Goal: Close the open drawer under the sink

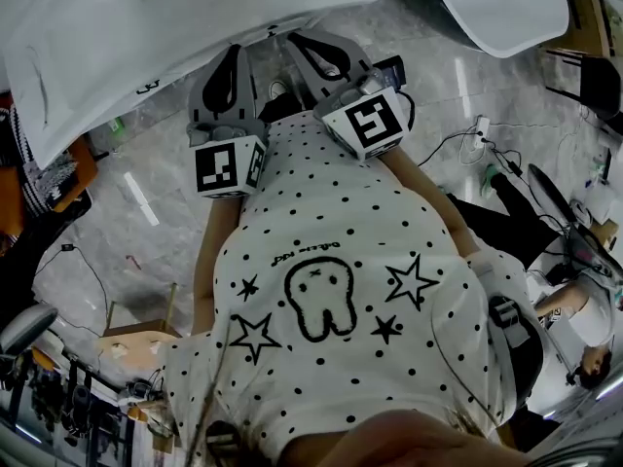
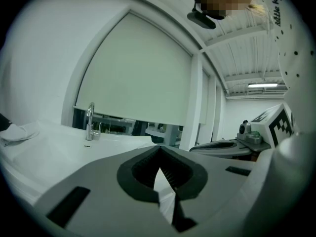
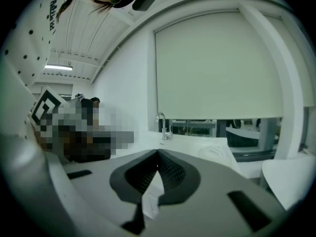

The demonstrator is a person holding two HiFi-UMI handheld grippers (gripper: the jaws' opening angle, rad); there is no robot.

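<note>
1. The left tool (image 1: 234, 52) is closed. In the left gripper view its jaws meet at the tips (image 2: 159, 148) and nothing sits between them.
2. The right tool (image 1: 297, 39) is closed too. In the right gripper view its jaw tips (image 3: 158, 152) touch and hold nothing.
3. In the head view both tools lie side by side in the upper middle of the frame. Their tips are at the near edge of the white sink (image 1: 146, 56), which fills the upper left.
4. Each tool's marker cube faces the camera, the left one (image 1: 229, 163) lower in the frame than the right one (image 1: 375, 120).
5. The drawer under the sink cannot be made out. The sink's overhanging top covers that spot in the head view, and both gripper views look across the top of the sink.
6. A chrome faucet (image 2: 90, 120) stands on the sink at the left of the left gripper view. It shows near the centre of the right gripper view (image 3: 162, 125).
7. Behind the faucet hangs a pale roller blind (image 3: 217, 68), with a dark strip of window below it.
8. A polka-dot shirt (image 1: 331, 261) fills the lower middle of the head view, above a grey marble floor (image 1: 146, 222).
</note>
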